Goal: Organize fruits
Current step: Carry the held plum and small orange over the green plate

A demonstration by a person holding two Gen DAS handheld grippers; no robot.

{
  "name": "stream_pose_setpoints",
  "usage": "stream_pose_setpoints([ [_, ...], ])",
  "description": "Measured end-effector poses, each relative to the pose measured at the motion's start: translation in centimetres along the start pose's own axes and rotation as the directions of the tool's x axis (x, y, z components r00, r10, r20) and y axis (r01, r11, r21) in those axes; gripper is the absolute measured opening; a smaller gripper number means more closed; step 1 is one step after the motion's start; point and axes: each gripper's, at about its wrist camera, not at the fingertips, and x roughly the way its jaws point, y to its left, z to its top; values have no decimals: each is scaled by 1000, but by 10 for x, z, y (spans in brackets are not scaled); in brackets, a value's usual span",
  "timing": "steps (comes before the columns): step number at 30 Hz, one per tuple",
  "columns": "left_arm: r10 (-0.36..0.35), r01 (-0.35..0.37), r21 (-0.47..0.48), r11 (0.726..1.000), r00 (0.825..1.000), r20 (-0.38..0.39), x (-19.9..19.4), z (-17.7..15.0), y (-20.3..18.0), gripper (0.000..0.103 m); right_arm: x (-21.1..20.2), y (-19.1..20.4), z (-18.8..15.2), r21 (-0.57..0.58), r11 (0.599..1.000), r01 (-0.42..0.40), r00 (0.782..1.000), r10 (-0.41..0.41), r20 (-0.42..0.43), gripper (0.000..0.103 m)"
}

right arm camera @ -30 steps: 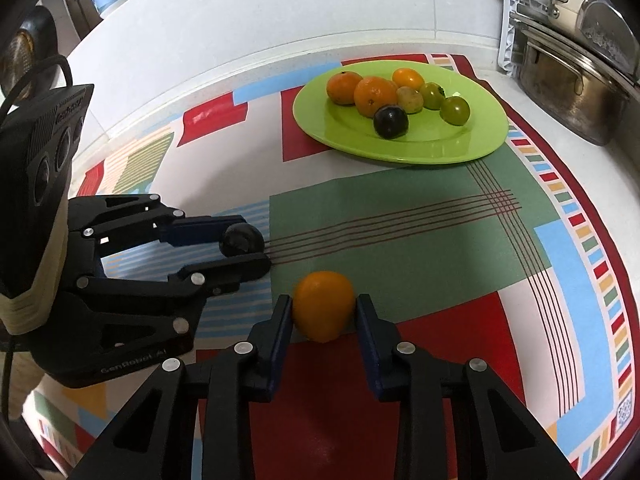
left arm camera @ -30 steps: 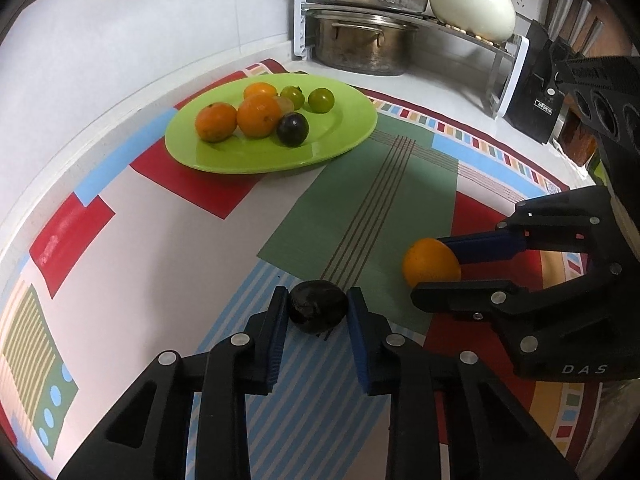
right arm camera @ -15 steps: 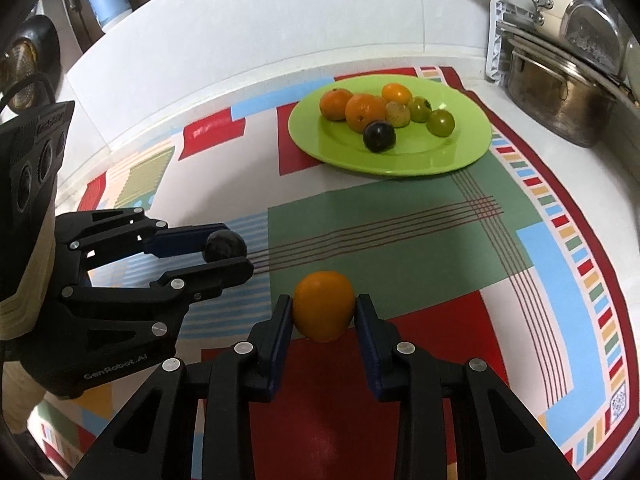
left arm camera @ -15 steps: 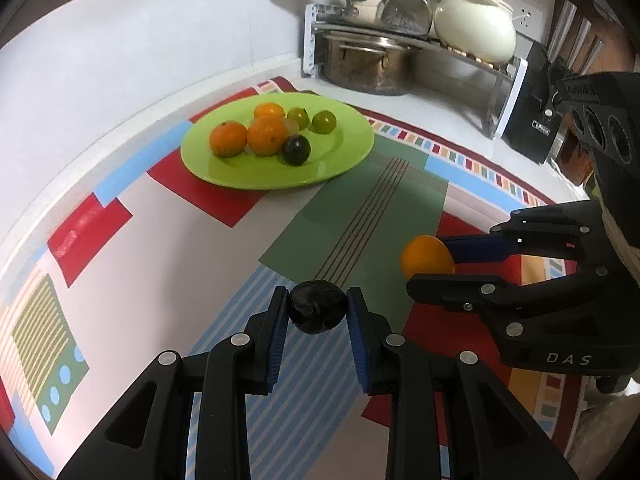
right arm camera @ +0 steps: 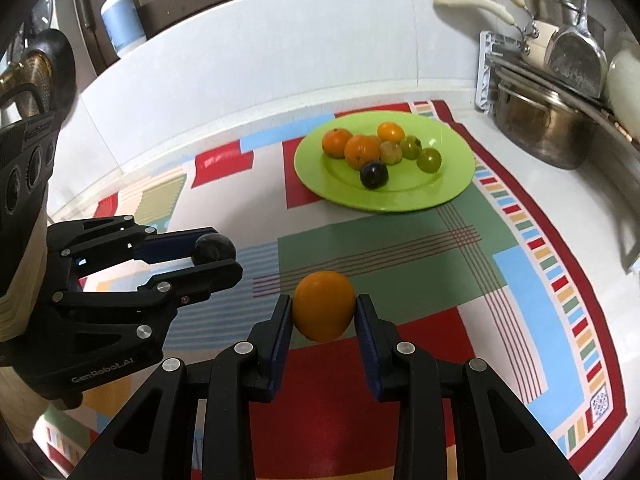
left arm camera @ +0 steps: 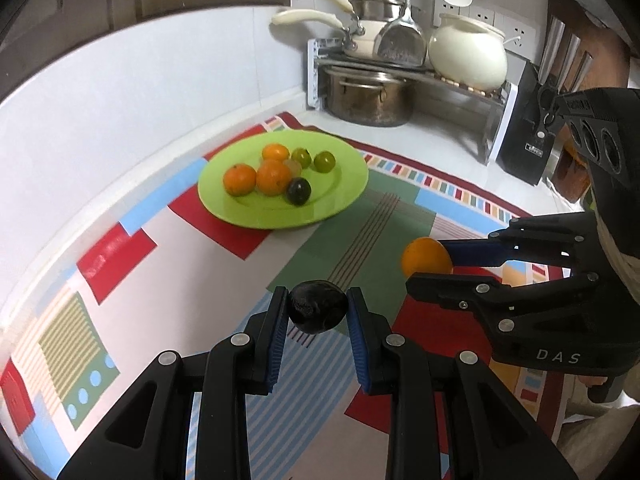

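My left gripper [left arm camera: 317, 312] is shut on a dark wrinkled fruit [left arm camera: 317, 307] and holds it above the patterned mat; it also shows in the right wrist view [right arm camera: 216, 256]. My right gripper [right arm camera: 323, 312] is shut on an orange [right arm camera: 323, 306], held above the mat; it shows in the left wrist view [left arm camera: 428, 266] to the right of my left gripper. A green plate [left arm camera: 344, 196] further back holds several oranges, green fruits and a dark plum [left arm camera: 298, 191]. The plate also shows in the right wrist view [right arm camera: 448, 184].
A colourful mat [left arm camera: 168, 248] covers the white counter. A rack with a steel pot [left arm camera: 368, 96], pans and a cream jar [left arm camera: 468, 56] stands at the back right. A knife block [left arm camera: 528, 136] stands to its right. A soap bottle [right arm camera: 120, 20] stands at the back left.
Both grippers have lifted their fruits off the mat and risen. The plate looks further away and more of the back wall shows.
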Motion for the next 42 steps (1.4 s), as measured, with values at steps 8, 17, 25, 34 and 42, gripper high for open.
stream_pose_setpoints([
  [8,29,-29,-8,1000,999,45,-13,13,-5,29,-17,-4,7,8,1000,13,998,-13,54,33],
  [17,47,-44,-32,998,994,97,-23,32,-5,29,-34,-8,23,14,999,30,992,-32,118,33],
  [25,62,-57,-42,997,990,129,-26,51,-5,29,-42,-14,40,21,999,38,986,-41,164,33],
  [34,76,-69,-54,996,985,155,-20,77,1,29,-42,-22,61,30,998,51,979,-56,198,33],
  [42,80,-70,-69,995,986,144,-3,97,11,29,-34,-32,84,40,997,63,974,-70,213,33],
])
